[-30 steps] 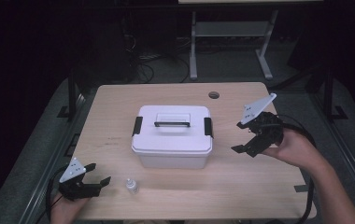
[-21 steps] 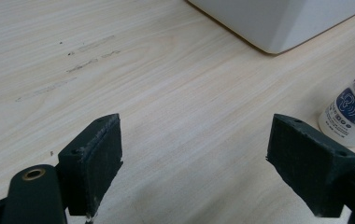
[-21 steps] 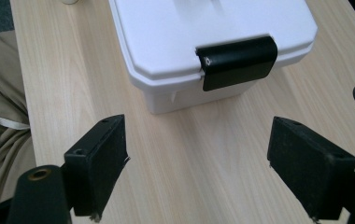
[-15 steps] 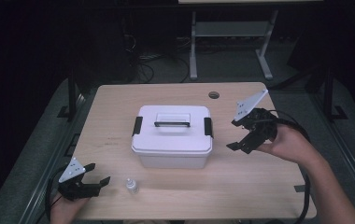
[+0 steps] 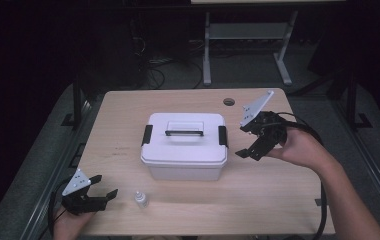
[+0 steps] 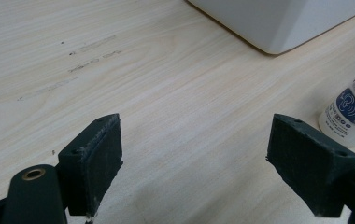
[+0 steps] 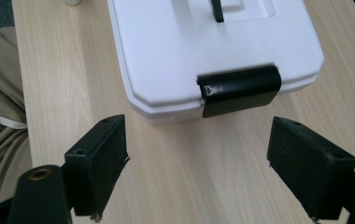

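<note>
The right tongs (image 5: pixel 245 142), jaws wide apart, hang just right of the white lidded box (image 5: pixel 184 145) at mid-desk (image 5: pixel 278 200), facing its black right latch (image 7: pixel 238 89). The left tongs (image 5: pixel 104 194), also spread, rest near-left beside a small bottle (image 5: pixel 140 199).

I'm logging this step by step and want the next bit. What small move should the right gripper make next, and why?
Probably ease the right gripper forward onto the black latch at the near end of the white box. Its fingers stand open and apart from the box, with the latch centred ahead between them and still closed over the lid. The left gripper rests open near the small bottle.
</note>
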